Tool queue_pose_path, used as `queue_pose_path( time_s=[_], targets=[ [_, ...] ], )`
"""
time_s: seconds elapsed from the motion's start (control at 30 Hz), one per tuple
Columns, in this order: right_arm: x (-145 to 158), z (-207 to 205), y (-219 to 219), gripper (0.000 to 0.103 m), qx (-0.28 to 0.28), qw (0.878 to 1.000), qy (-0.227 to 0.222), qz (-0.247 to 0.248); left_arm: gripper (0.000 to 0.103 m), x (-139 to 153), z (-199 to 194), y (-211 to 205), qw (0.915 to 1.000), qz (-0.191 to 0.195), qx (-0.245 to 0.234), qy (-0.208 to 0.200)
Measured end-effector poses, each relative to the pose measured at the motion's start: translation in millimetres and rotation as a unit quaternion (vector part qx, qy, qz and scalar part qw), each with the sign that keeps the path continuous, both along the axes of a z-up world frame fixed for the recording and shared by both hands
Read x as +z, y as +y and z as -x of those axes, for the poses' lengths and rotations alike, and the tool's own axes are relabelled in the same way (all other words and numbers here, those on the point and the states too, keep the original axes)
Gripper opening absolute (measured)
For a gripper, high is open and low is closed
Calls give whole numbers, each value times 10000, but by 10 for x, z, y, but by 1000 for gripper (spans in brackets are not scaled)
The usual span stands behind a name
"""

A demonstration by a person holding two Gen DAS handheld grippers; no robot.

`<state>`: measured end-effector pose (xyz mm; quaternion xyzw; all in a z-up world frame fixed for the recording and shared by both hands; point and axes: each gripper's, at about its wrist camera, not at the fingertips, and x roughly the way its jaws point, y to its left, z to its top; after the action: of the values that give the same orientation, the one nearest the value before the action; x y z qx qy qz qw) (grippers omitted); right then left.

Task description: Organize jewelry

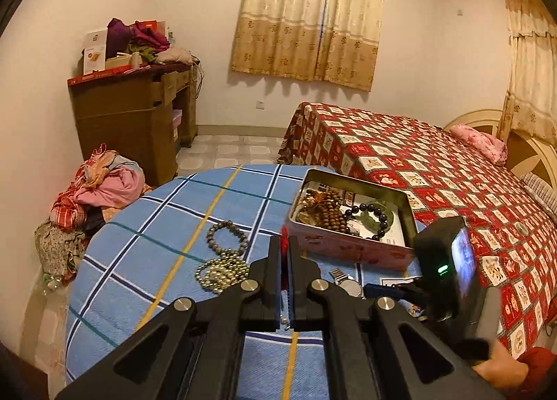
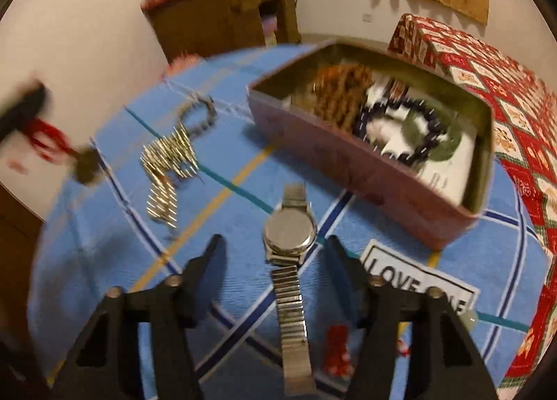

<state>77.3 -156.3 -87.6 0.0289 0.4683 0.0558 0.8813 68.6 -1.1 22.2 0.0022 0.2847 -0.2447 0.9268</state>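
The wristwatch lies flat on the blue plaid cloth, its long axis running from the viewer toward the tin, between the right gripper's 2 spread fingers, untouched. The left gripper is pressed together on a red cord.

A silver watch lies face-down beside the open tin holding brown, dark and green bracelets.

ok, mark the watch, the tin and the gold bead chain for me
watch (image 2: 290, 232): right wrist view, on the case back.
tin (image 2: 348, 170): right wrist view, on the near outer wall.
gold bead chain (image 1: 217, 272): left wrist view, on the heaped beads.
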Motion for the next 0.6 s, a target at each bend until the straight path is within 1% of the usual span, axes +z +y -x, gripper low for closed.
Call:
queue_pose_path(
  time_s=[0.03,0.07,0.1,0.13,0.23,0.3,0.33,0.4,0.47,0.5,0.53,0.6],
  targets=[
    [6,17,29,49,-8,9996,-123,261,1,-7,-10,30,10000,10,20,6],
    [8,25,34,47,-19,9991,-69,406,1,-13,-17,42,10000,26,36,16],
    [24,32,24,37,-44,9988,-50,482,1,-22,-30,51,10000,57,46,40],
    [34,32,-10,36,-60,9992,-18,398,1,-27,-33,54,10000,70,49,50],
    [104,57,-227,35,-249,9994,55,-224,1,-23,-21,53,10000,59,34,24],
    [272,178,-380,32,-392,9973,-158,-602,1,-18,-26,58,10000,84,26,18],
    [381,246,-447,21,-424,9951,-285,-845,1,-14,-31,52,10000,94,17,20],
    [587,359,-550,21,-466,9903,-510,-1206,1,1,-41,10,9999,93,-42,3],
    [784,419,-570,21,-541,9889,-793,-1130,1,26,-50,-58,9999,55,-78,-58],
    [869,445,-613,17,-566,9879,-920,-1115,1,43,-59,-92,9999,61,-101,-75],
    [917,458,-642,7,-564,9865,-961,-1200,1,63,-72,-126,9998,74,-140,-83],
    [1031,491,-721,7,-584,9817,-1106,-1433,1,96,-93,-205,9997,41,-212,-141]
  ],
)
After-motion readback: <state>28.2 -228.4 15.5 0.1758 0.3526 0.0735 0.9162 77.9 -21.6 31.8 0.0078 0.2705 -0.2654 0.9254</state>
